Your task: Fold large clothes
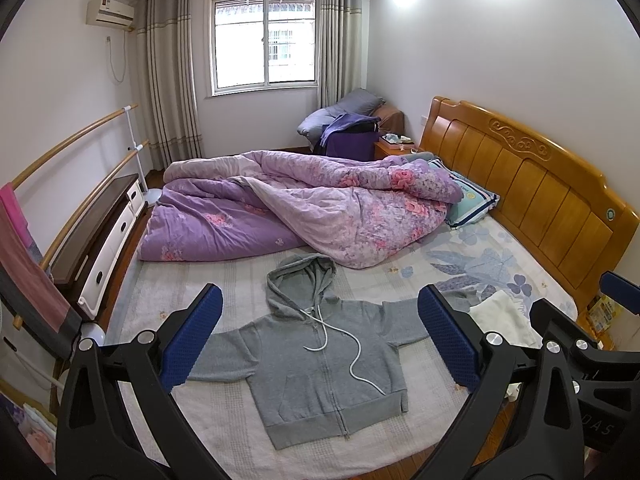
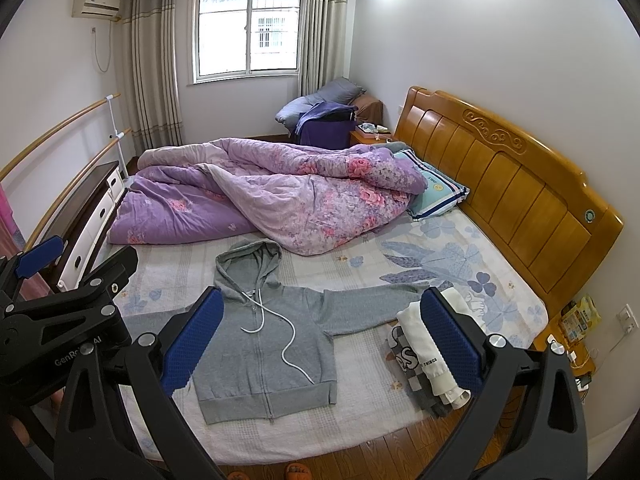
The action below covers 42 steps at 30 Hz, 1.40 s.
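Observation:
A grey zip hoodie (image 1: 320, 364) lies flat and face up on the bed, hood toward the quilt, sleeves spread to both sides, a white drawstring across its chest. It also shows in the right wrist view (image 2: 266, 340). My left gripper (image 1: 320, 336) is open and empty, held above the hoodie with the blue pads (image 1: 192, 340) wide apart. My right gripper (image 2: 320, 340) is open and empty, above the hoodie's right sleeve. The left gripper also shows at the left edge of the right wrist view (image 2: 40, 264).
A pile of folded clothes (image 2: 432, 356) lies on the bed to the right of the hoodie. A crumpled purple floral quilt (image 1: 288, 208) covers the far half of the bed. A wooden headboard (image 1: 532, 184) is at right, a dresser (image 1: 100, 240) at left.

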Motion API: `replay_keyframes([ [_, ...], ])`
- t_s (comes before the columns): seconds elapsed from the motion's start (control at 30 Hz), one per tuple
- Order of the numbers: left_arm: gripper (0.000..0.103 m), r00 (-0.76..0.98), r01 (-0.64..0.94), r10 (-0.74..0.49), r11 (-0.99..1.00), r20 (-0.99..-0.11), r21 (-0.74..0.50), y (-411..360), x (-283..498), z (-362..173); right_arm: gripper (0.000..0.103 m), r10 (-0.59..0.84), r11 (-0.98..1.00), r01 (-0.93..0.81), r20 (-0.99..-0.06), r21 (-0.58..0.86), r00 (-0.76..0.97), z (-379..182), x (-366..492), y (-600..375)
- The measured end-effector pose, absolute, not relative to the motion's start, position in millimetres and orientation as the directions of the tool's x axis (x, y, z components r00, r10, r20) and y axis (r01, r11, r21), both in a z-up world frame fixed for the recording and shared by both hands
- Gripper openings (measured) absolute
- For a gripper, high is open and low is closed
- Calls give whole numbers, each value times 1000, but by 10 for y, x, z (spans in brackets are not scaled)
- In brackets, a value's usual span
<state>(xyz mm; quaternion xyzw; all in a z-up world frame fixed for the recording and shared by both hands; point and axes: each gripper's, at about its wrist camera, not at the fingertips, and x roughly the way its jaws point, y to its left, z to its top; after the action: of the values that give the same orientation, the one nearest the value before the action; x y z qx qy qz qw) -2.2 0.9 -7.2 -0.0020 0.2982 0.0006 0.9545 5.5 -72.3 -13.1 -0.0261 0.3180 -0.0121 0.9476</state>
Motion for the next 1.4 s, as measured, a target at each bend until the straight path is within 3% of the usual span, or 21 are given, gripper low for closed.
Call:
replay_keyframes([
  [1.4,98,819,-3,0,1000,-574,-4,58,-20,-153,95,-45,998,9,-607,-63,793,-253,152,-673],
])
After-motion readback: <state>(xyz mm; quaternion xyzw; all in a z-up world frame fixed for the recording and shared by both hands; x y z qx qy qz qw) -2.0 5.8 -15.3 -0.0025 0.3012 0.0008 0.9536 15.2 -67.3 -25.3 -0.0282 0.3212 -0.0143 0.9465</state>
